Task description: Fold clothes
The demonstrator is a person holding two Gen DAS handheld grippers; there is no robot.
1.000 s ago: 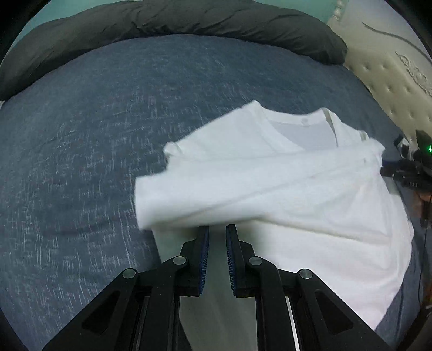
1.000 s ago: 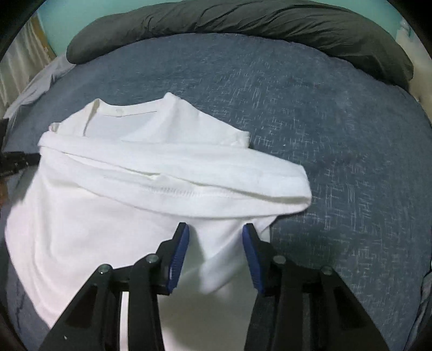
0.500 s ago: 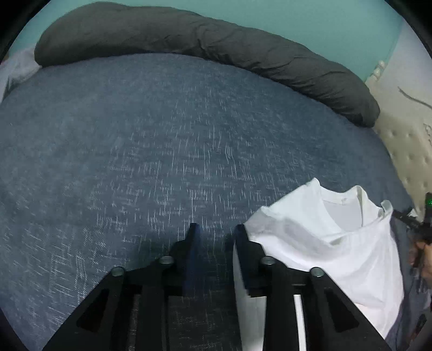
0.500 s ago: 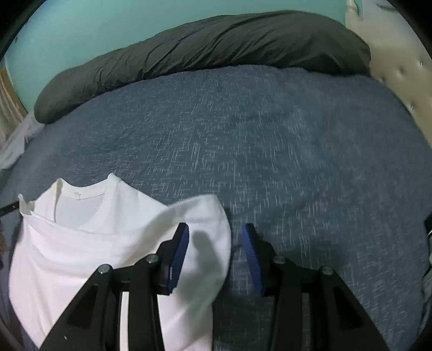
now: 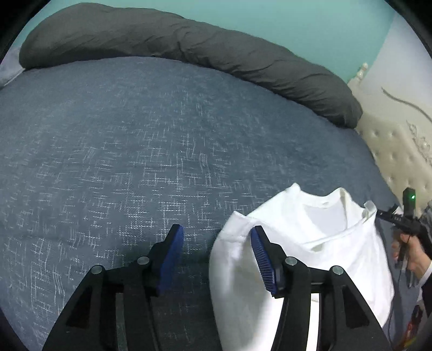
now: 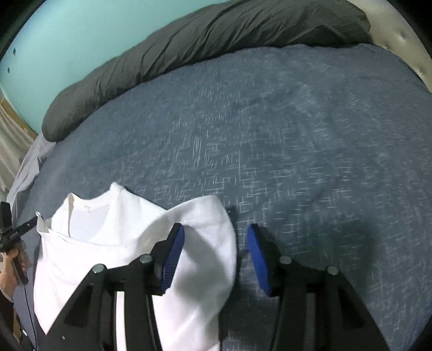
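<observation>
A white T-shirt (image 5: 310, 243) lies folded on the blue bedspread (image 5: 135, 162), its neck hole facing away from me. My left gripper (image 5: 218, 256) hovers over the shirt's left edge. Its jaws are opening, and the pads press on nothing. In the right wrist view the same T-shirt (image 6: 108, 243) fills the lower left. My right gripper (image 6: 214, 256) hangs over its right edge, jaws opening, with the cloth lying loose below them. A hand (image 5: 413, 256) holding the right tool shows at the far right of the left wrist view.
A dark grey rolled duvet (image 5: 189, 46) runs along the far side of the bed against a teal wall (image 5: 297, 16). A cream tufted headboard (image 5: 399, 151) stands at the right. Bare bedspread (image 6: 297, 135) stretches beyond the shirt.
Both grippers have swung outward from above the shirt's middle to its side edges. The left jaws went from nearly shut to wide apart, and the raised fold now lies flat.
</observation>
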